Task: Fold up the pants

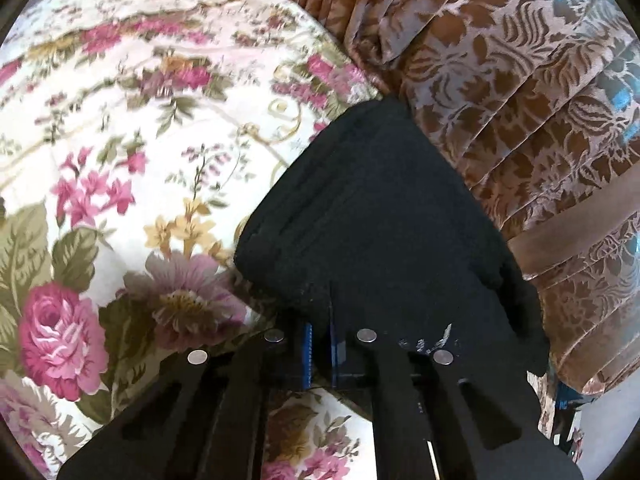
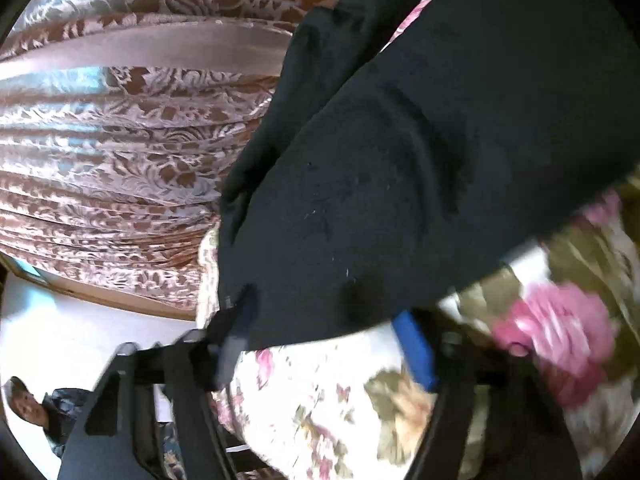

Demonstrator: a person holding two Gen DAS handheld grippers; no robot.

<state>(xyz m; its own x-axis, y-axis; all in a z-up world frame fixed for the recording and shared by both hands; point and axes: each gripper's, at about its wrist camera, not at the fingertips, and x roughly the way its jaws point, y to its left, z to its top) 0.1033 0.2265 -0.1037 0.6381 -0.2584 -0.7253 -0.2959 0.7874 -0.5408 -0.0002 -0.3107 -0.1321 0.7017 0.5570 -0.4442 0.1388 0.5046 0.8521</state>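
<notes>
Plainly, left jaws clamp black pants (image 1: 380, 208); right jaws apart; no legible writing.

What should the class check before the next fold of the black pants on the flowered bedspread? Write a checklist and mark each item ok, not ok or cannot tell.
1. Left claw pinches the black pants: ok, fingers nearly together on the cloth edge.
2. Right claw grips the pants: not ok, its fingers stand wide apart at the hem.
3. Pants lie on the flowered bedspread: ok.
4. Pants are flat: not ok, ridges and creases show.
5. Pants are clear of the patterned curtain: cannot tell, their far edges meet in view.
</notes>
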